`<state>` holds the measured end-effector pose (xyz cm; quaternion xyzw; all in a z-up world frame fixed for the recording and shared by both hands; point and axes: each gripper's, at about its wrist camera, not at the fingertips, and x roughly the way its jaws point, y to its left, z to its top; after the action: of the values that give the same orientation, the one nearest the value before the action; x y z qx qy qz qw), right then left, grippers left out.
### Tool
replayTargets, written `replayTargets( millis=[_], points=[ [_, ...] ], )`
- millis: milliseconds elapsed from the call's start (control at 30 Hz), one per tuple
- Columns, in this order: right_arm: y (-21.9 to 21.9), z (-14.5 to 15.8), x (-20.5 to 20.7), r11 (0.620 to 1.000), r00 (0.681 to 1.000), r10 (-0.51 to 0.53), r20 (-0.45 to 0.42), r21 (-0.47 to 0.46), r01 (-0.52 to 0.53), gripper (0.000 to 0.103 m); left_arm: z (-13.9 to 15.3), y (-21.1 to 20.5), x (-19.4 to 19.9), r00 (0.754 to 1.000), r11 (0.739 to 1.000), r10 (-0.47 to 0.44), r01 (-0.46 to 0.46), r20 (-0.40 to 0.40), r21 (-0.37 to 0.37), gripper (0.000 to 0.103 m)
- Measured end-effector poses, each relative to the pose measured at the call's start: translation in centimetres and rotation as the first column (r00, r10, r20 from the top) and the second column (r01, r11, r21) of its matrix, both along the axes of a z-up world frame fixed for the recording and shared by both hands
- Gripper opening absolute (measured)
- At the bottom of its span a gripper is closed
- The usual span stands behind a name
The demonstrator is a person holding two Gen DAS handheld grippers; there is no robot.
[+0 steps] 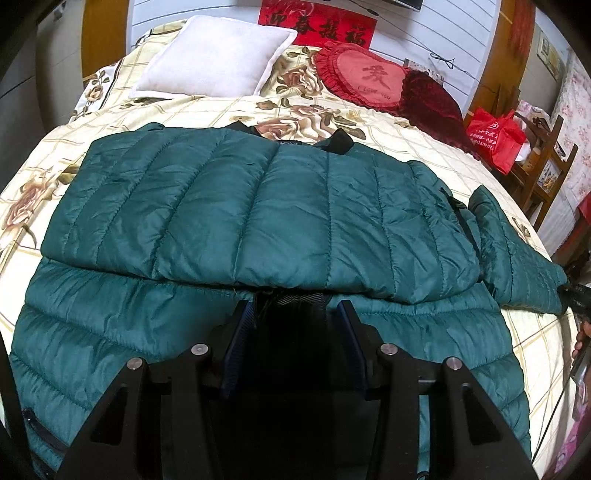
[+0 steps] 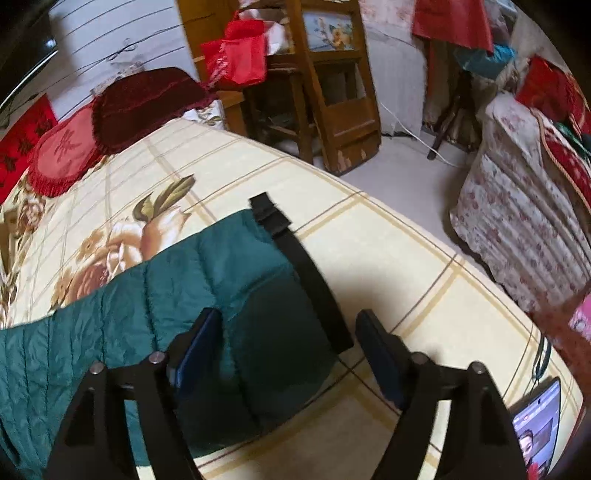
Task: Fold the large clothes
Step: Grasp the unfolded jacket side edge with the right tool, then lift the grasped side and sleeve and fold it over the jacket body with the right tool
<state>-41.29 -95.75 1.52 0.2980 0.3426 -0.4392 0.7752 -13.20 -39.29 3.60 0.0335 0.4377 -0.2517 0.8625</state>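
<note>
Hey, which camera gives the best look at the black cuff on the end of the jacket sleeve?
The right wrist view: the black cuff lies unobstructed just ahead of the right gripper. In the left wrist view it is a small dark patch at the frame edge.

A bed (image 1: pixel 424 155) with a cream, flower-printed cover carries a white pillow (image 1: pixel 218 59) at its head, with a red heart-shaped cushion (image 1: pixel 364 75) beside it and a dark red velvet cushion (image 1: pixel 432 99) touching that cushion's far side. A red banner (image 1: pixel 317 22) with dark characters hangs on the wall above the pillows, and a red bag (image 2: pixel 236 55) rests on a wooden chair (image 2: pixel 332 85) beside the bed. A lit phone (image 2: pixel 535 424) lies on the bed's near corner, and a flower-printed cloth (image 2: pixel 517 214) drapes furniture across the floor.
</note>
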Motion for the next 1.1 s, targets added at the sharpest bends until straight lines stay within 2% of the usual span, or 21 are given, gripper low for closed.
replayTargets(
  millis=[33,67,267,400,567,700,1100],
  points=[
    [0.2,0.3,0.1,1.000,1.000,0.013,0.008,-0.002,-0.013,0.027,0.1,0.1,-0.1,1.000,1.000,0.000,0.000,0.001,0.000,0.047],
    [0.7,0.8,0.2,0.999,1.000,0.027,0.012,-0.022,-0.027,0.024,0.3,0.2,-0.2,1.000,1.000,0.000,0.000,0.004,0.000,0.047],
    [4.3,5.4,0.5,0.985,0.984,0.141,0.108,-0.111,-0.129,0.021,2.0,1.3,-0.6,0.999,1.000,0.009,-0.009,0.046,0.000,0.047],
    [7.9,8.9,1.9,0.962,0.956,0.248,0.160,-0.159,-0.223,0.021,2.7,2.6,-0.6,0.999,0.999,0.024,-0.023,0.037,-0.033,0.047],
    [13.3,11.6,6.0,0.918,0.899,0.390,0.197,-0.163,-0.363,0.021,3.3,4.5,-0.5,0.998,0.998,0.043,-0.041,0.041,-0.050,0.047],
    [18.3,12.4,10.5,0.859,0.838,0.511,0.192,-0.158,-0.487,0.020,3.4,5.6,-0.2,0.998,0.998,0.050,-0.049,0.032,-0.038,0.047],
    [30.3,11.3,19.3,0.727,0.707,0.684,0.177,-0.098,-0.679,0.020,2.6,8.1,0.9,0.996,0.997,0.078,-0.079,0.035,0.011,0.047]
  ],
)
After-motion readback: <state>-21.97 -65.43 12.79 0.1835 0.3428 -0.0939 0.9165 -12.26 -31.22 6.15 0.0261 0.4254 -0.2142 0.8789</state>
